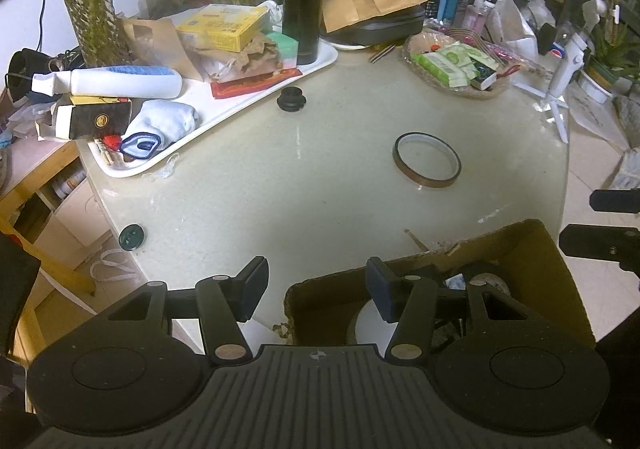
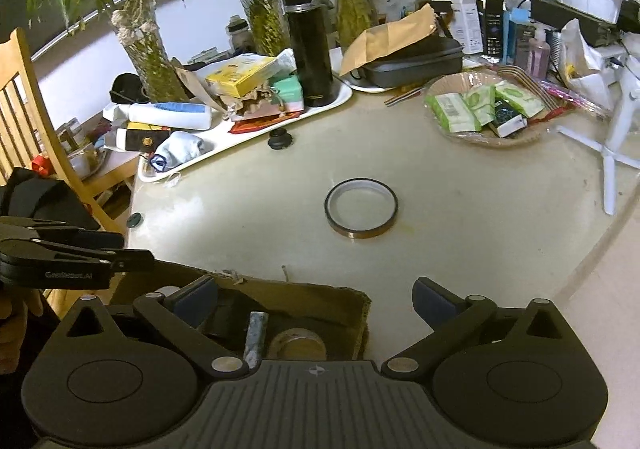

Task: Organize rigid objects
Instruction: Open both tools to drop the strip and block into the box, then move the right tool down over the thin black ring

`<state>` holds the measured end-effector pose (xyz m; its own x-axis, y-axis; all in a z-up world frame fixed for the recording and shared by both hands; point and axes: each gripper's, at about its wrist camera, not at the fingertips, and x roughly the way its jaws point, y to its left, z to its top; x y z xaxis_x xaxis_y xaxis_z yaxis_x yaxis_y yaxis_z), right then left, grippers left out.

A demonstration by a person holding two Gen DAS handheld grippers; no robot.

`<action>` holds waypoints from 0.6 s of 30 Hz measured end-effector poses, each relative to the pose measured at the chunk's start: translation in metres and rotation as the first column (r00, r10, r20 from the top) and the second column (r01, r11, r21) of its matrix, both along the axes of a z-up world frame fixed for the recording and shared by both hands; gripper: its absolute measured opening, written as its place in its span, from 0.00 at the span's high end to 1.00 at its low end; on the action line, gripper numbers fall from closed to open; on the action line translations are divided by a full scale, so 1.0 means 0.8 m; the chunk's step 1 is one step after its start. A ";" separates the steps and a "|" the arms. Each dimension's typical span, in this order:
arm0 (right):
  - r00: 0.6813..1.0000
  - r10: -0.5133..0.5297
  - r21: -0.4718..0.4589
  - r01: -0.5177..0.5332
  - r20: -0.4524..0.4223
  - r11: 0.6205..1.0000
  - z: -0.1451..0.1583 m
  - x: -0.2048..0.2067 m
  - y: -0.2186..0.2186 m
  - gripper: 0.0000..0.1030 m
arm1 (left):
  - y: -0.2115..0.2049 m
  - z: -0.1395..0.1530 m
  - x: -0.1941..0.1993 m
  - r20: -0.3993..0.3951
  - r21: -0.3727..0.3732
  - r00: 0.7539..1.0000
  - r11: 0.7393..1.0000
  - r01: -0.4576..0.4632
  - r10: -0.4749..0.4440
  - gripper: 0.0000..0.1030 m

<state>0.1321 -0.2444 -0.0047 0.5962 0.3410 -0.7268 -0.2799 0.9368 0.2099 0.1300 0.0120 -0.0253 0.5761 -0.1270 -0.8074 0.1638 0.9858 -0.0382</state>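
Tape ring (image 2: pixel 361 212) is seen flat on bench (image 2: pixel 460 217); left tongs (image 1: pixel 316 287) and right tongs (image 2: pixel 316 301) are held agape, empty, over cardboard box (image 2: pixel 312 303).

Pepsi logo on bottle (image 1: pixel 561 45); print on left tongs (image 2: pixel 72 273) too blurred to read.

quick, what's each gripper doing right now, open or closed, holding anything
Left gripper: open, holding nothing.
Right gripper: open, holding nothing.

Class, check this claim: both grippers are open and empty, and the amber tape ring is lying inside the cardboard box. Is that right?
Not quite. The tape ring lies flat on the bare table, beyond the cardboard box, as the right wrist view shows. The left gripper and right gripper are indeed open and empty.
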 end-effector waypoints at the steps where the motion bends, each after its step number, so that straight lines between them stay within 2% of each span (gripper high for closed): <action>1: 1.000 -0.006 -0.007 0.006 0.000 1.000 -0.001 0.001 0.001 0.00 | 0.000 0.001 0.000 0.002 0.001 1.000 1.000 0.001 -0.001 0.48; 10: 0.999 -0.052 -0.011 0.052 -0.001 0.999 -0.003 0.007 -0.006 0.00 | -0.001 0.006 0.005 0.021 0.005 1.000 1.000 0.023 -0.023 0.48; 18: 0.998 -0.045 -0.071 0.048 0.038 0.996 -0.004 0.027 0.005 0.00 | -0.003 0.009 0.016 0.022 0.008 0.999 0.999 0.050 -0.050 0.48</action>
